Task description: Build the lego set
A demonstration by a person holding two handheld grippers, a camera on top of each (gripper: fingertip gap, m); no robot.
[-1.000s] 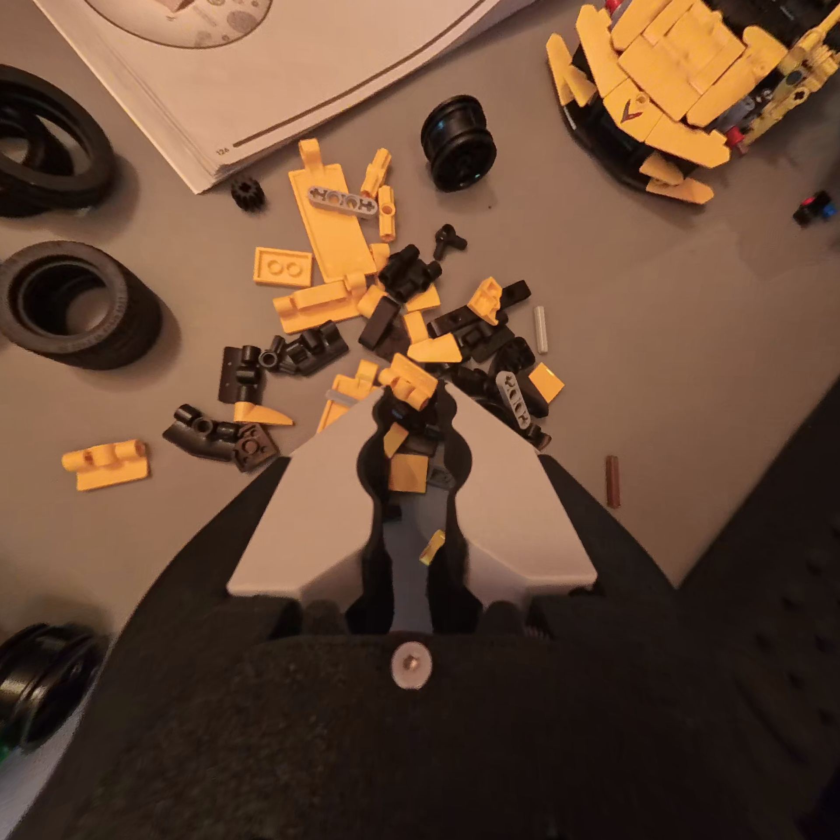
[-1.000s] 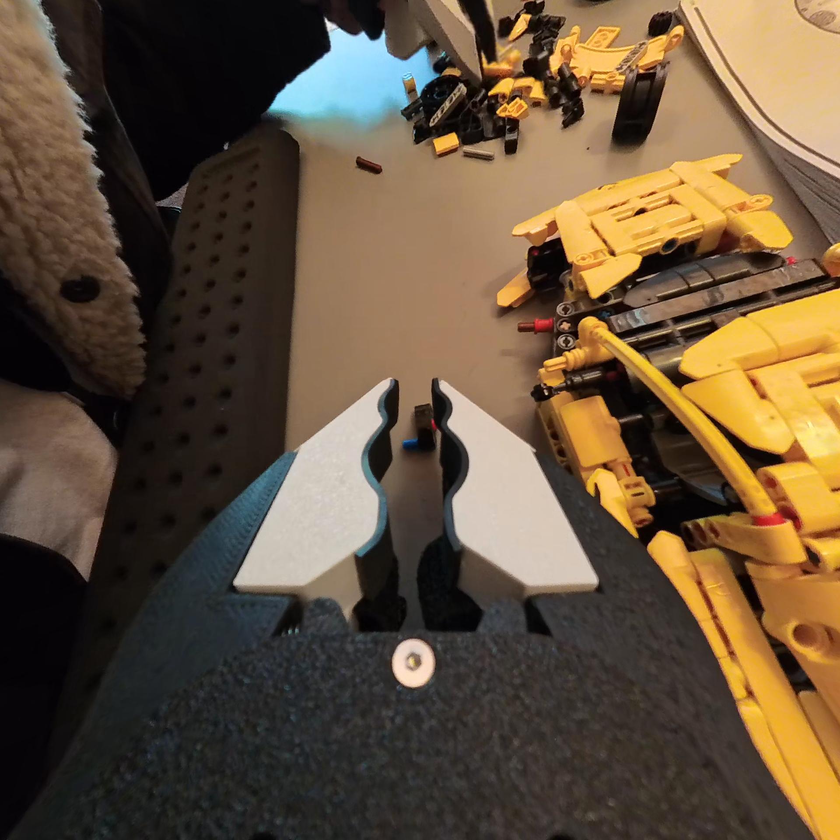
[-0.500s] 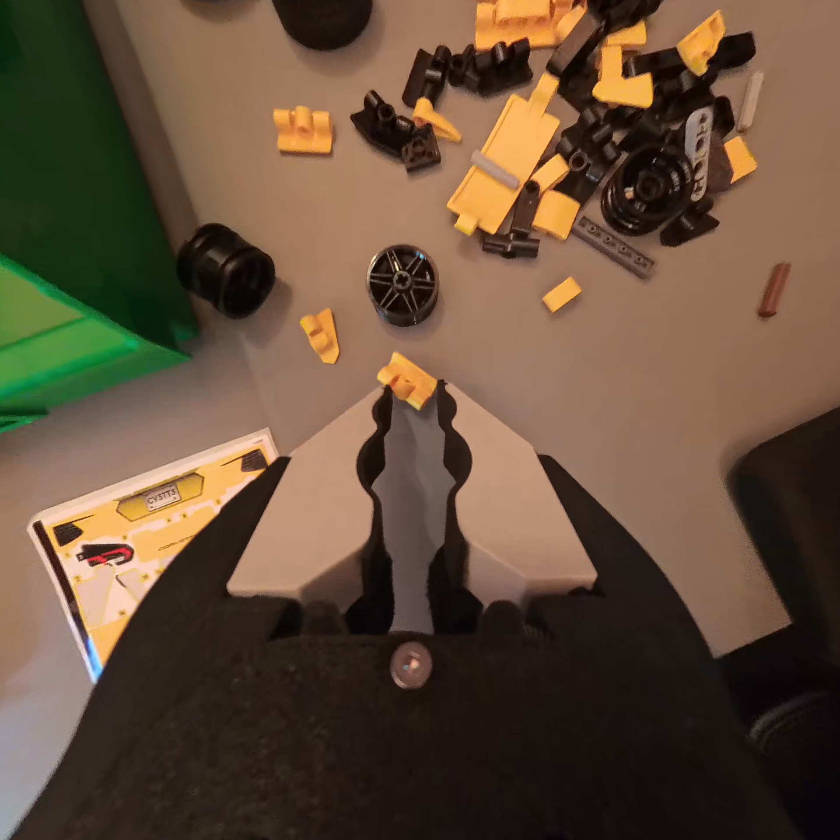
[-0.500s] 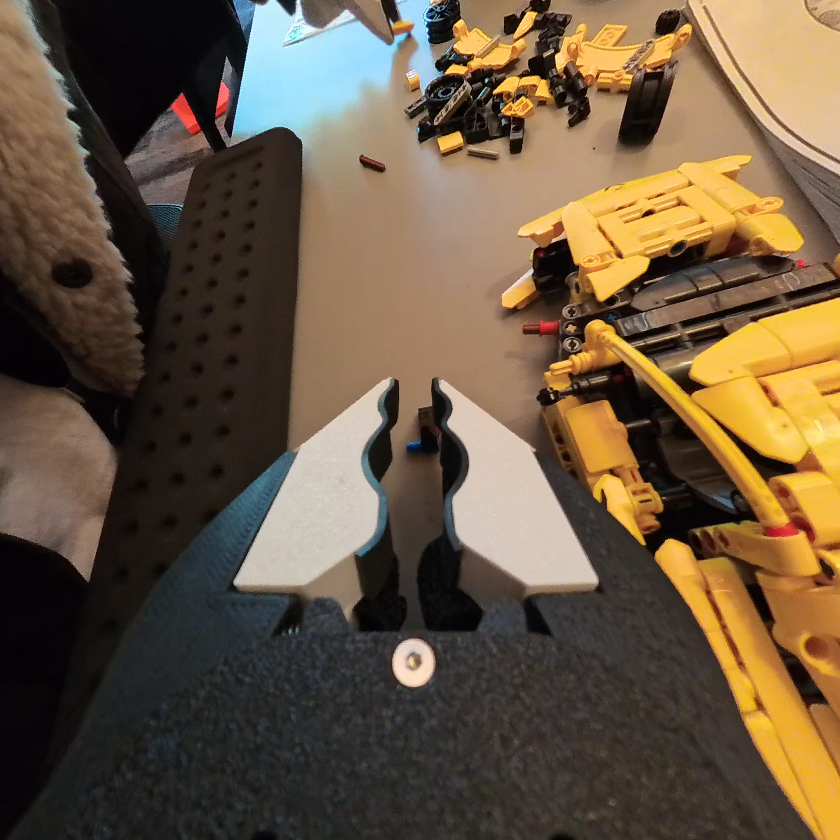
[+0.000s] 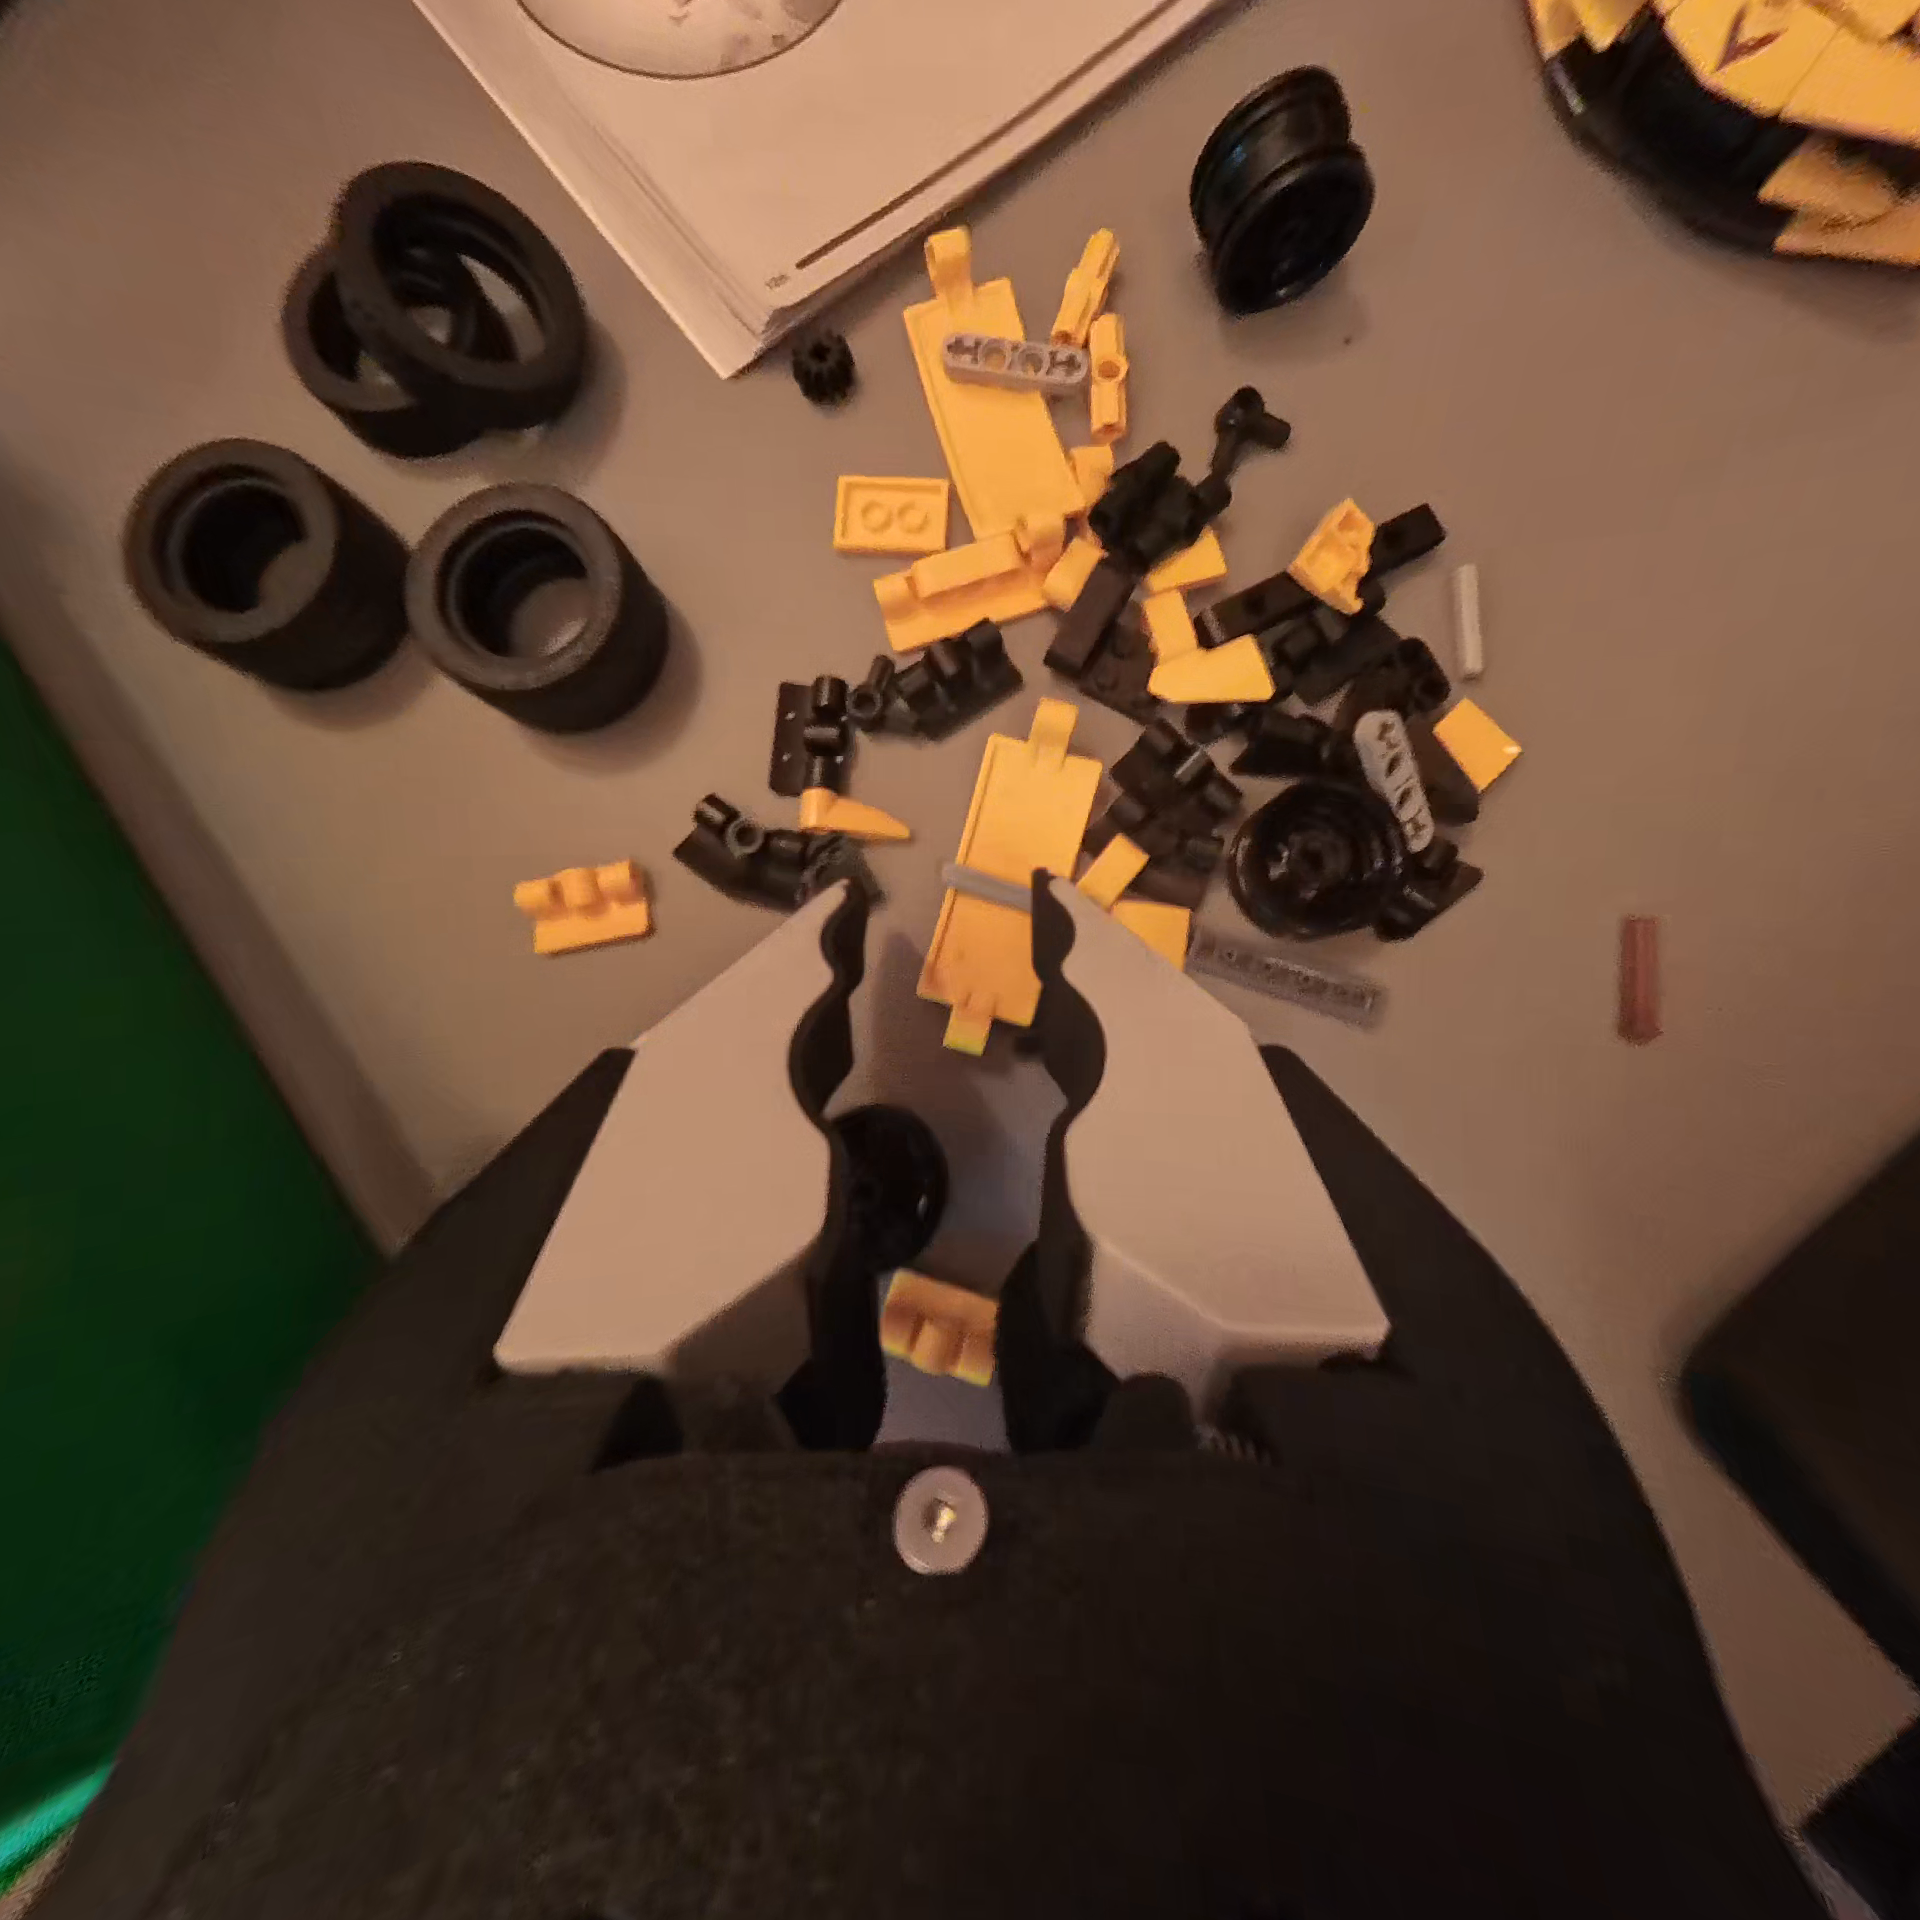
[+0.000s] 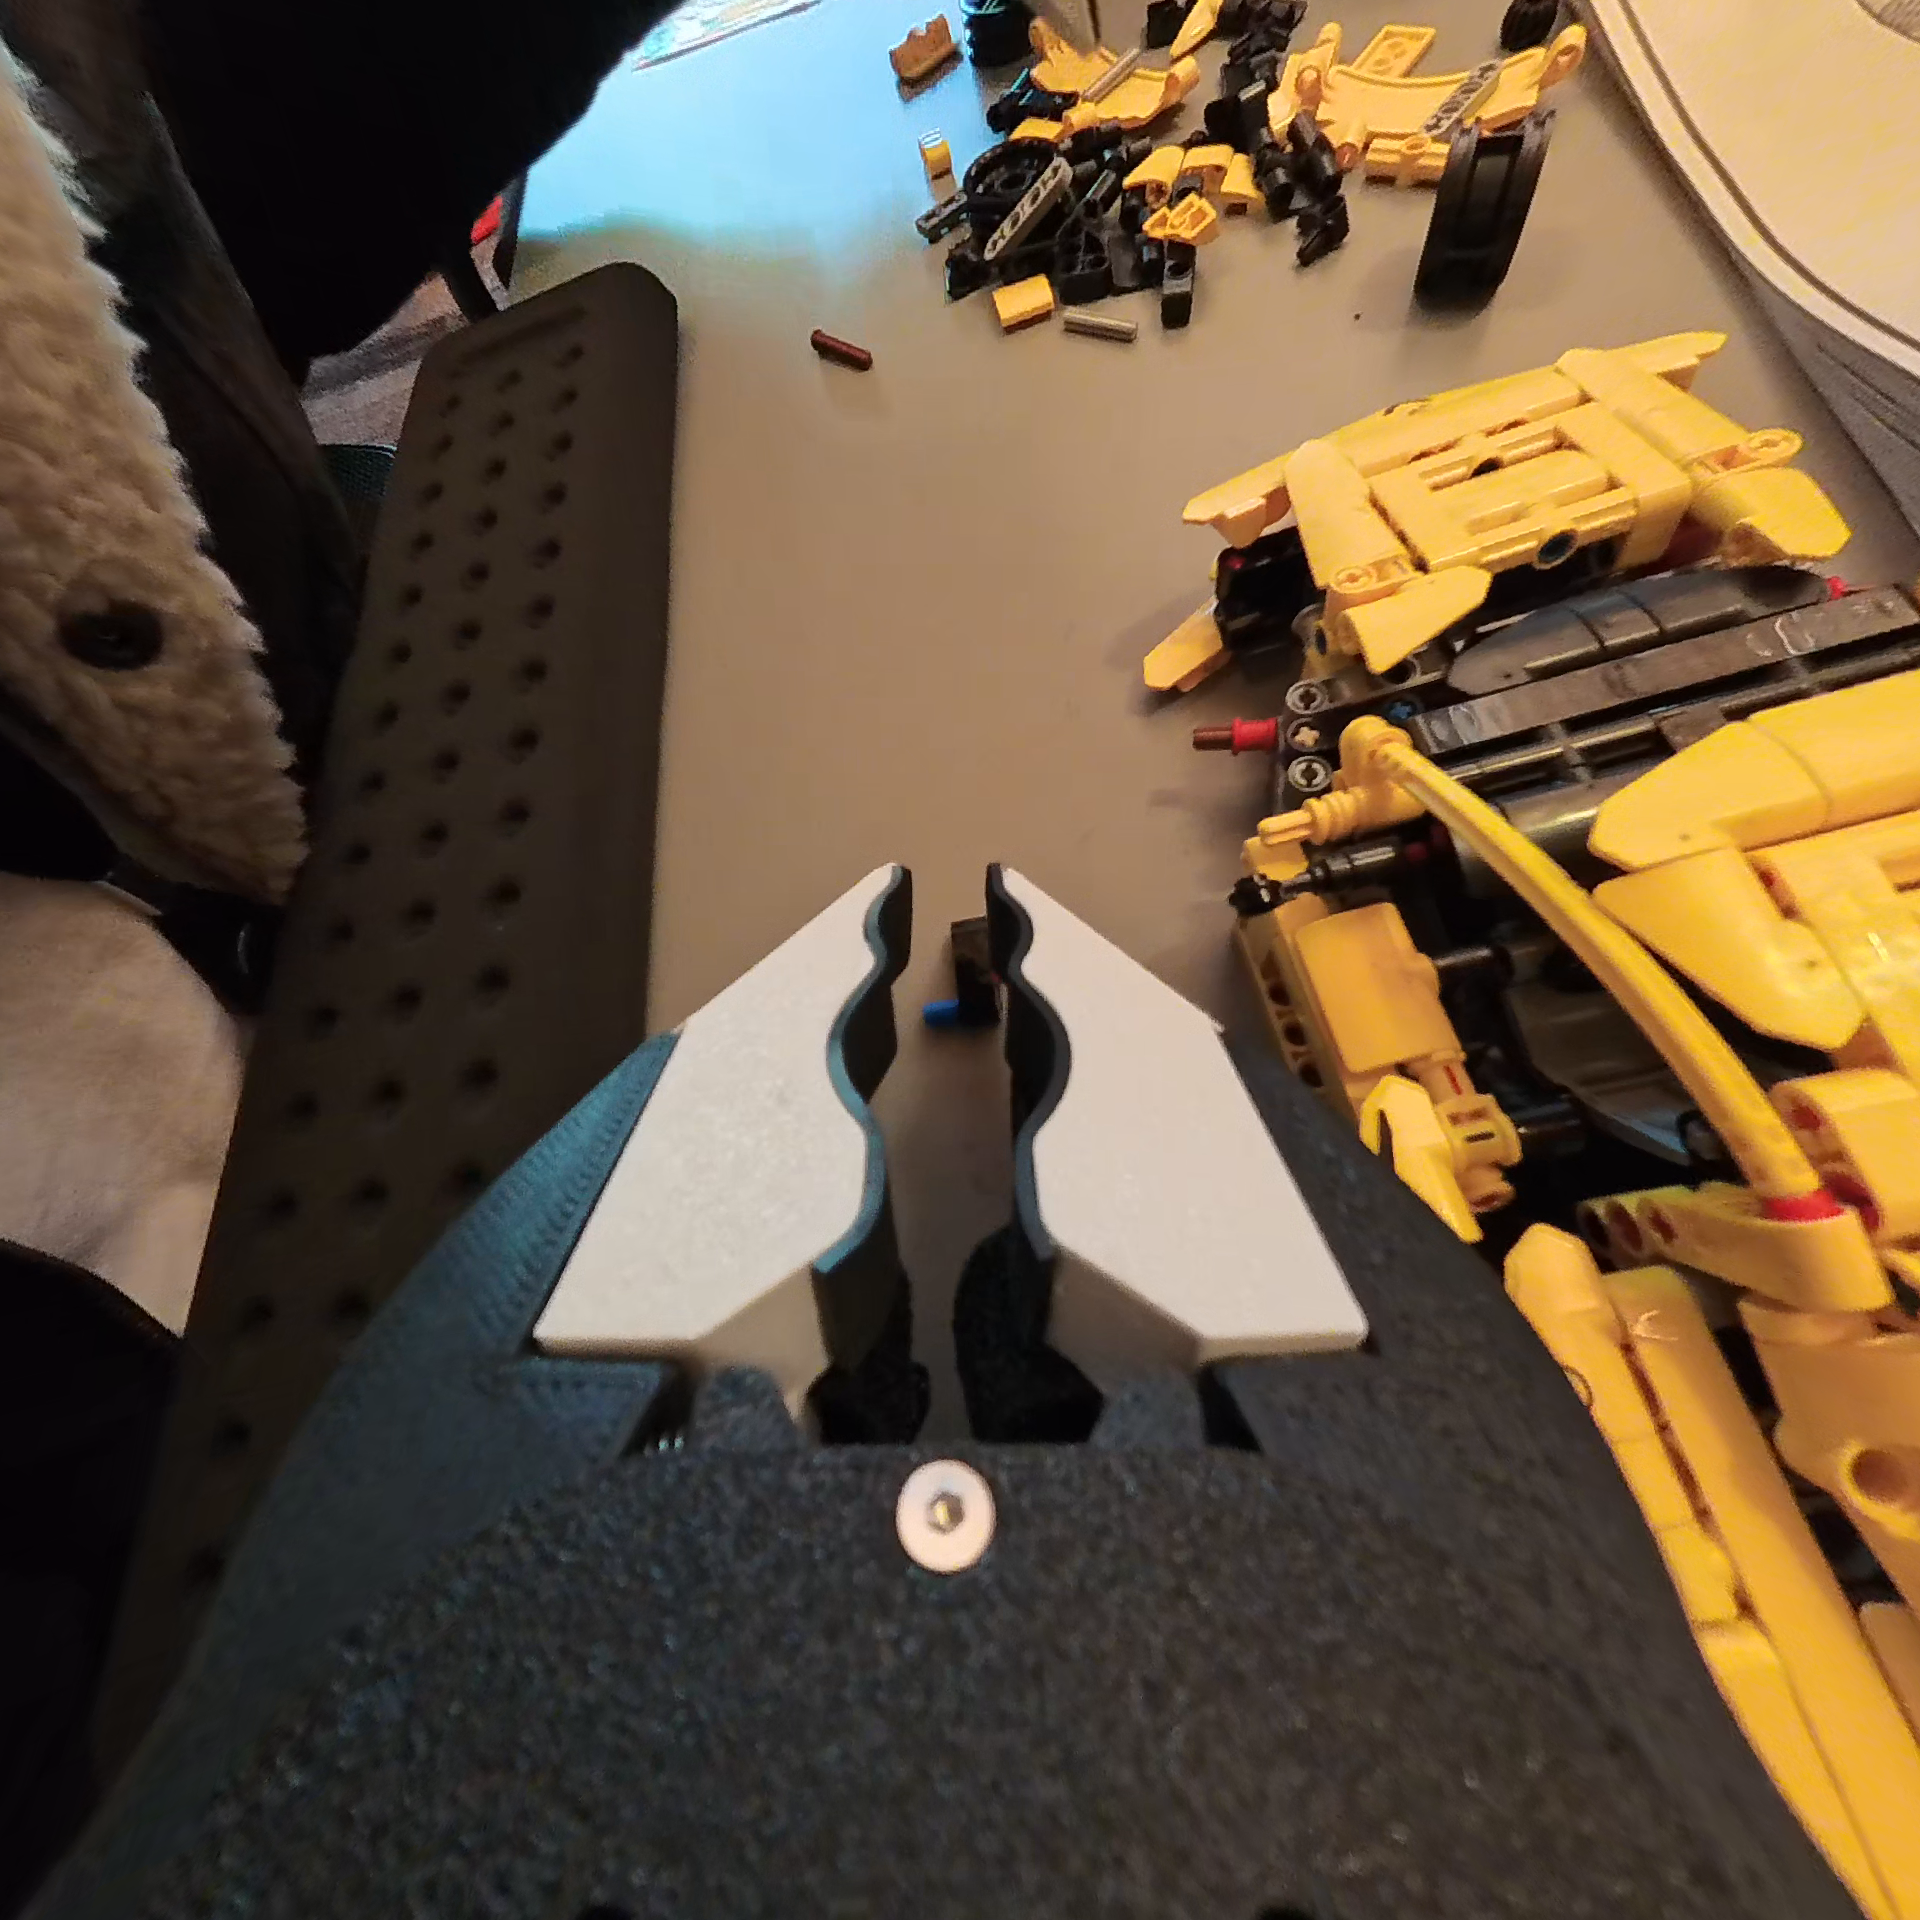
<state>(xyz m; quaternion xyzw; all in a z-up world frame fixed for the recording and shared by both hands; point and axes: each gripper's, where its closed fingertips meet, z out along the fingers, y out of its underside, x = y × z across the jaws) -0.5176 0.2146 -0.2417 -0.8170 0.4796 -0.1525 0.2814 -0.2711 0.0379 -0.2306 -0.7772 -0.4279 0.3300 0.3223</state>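
The left gripper (image 5: 943, 896) stands open and empty over the loose parts (image 5: 1143, 665), a small yellow piece (image 5: 938, 1332) on the table below. The right gripper (image 6: 948, 883), slightly parted, holds nothing; a black-and-blue piece (image 6: 964, 987) lies between its fingers, the yellow car (image 6: 1558, 935) beside.

The left gripper (image 5: 943, 894) is made of two light grey fingers (image 5: 717, 1132) shaped like wedges. Each finger is lined on its inner side with a wavy black pad. The fingers are set into a wide black body with a rough, grainy skin. One round silver screw (image 5: 940, 1525) is seen in the middle of that body, just behind the fingers.

The right gripper (image 6: 948, 883) is built the same way: two pale grey fingers (image 6: 748, 1132), wavy black pads, a grainy black body and one silver screw (image 6: 943, 1515). A dark sleeve (image 6: 343, 135) and a fluffy cream coat edge (image 6: 114, 665) with a dark button are worn by the person.
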